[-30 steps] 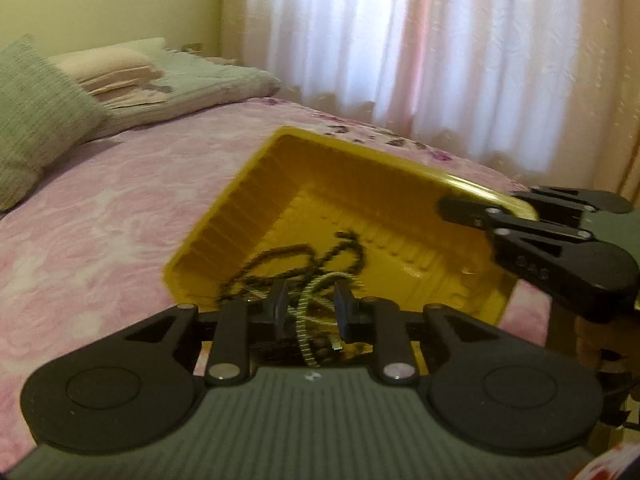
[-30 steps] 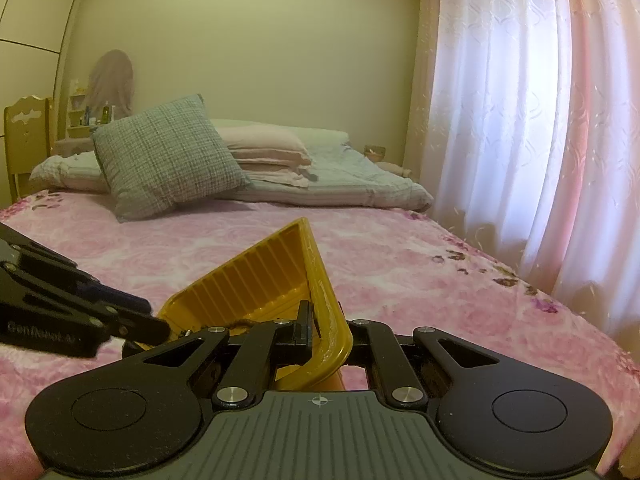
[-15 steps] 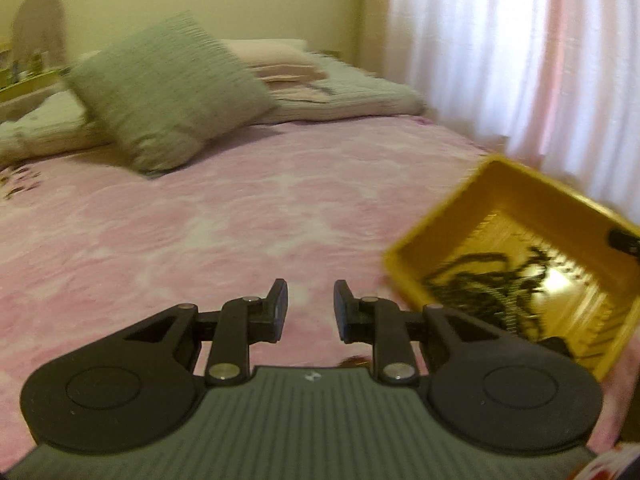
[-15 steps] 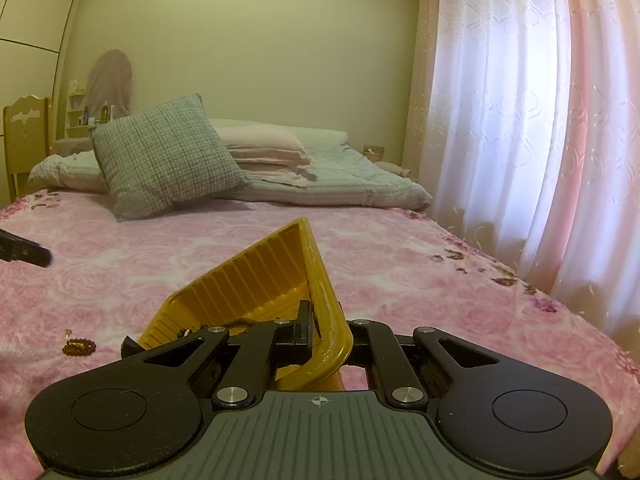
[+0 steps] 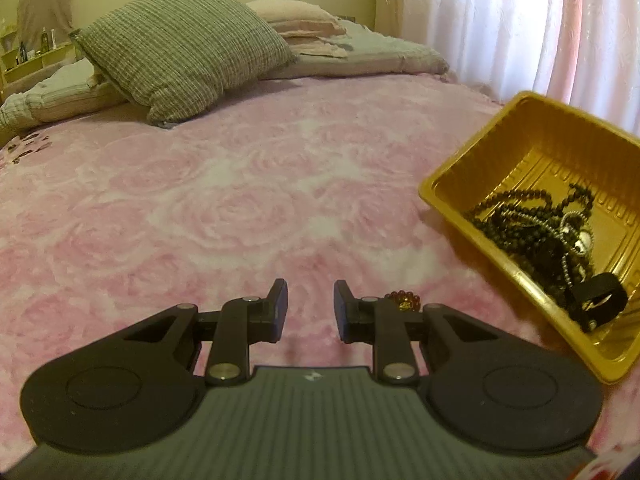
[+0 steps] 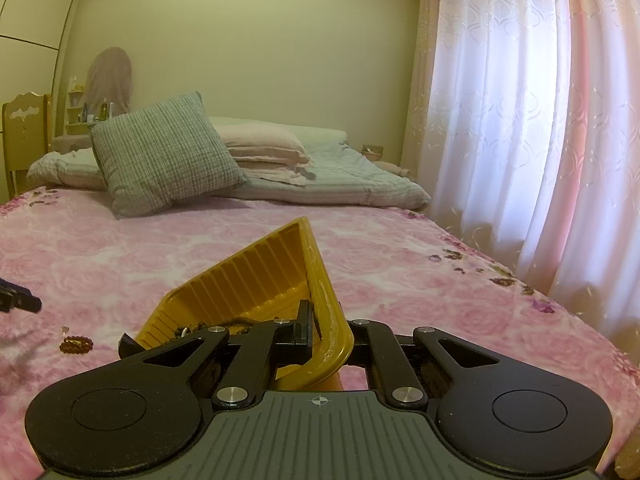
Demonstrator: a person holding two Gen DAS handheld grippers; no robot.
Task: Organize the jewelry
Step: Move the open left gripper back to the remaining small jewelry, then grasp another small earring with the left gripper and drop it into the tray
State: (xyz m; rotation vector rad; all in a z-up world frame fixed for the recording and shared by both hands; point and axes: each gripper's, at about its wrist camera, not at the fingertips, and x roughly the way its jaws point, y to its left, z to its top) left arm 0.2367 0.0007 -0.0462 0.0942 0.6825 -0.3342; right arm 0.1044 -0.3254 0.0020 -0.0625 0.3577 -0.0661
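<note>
Small amber bead bracelet lies loose on the pink bedspread, a compact coil, long axis roughly left-right, well clear of the yellow tray to its right. It sits just beyond the right-hand finger of the left gripper, slightly right of the gap, so a short shift right and forward should centre it. Left jaws part-open, nothing between them. Left hand is the nearer; in the right wrist view the same bracelet lies far left. Right gripper pinched shut on the tray's near rim, tray tipped up, dark bead necklaces heaped inside. A second ago the left gripper was over the tray with a beaded strand between its fingers; now it has swung left and down over bare bedspread. The right has not moved.
</note>
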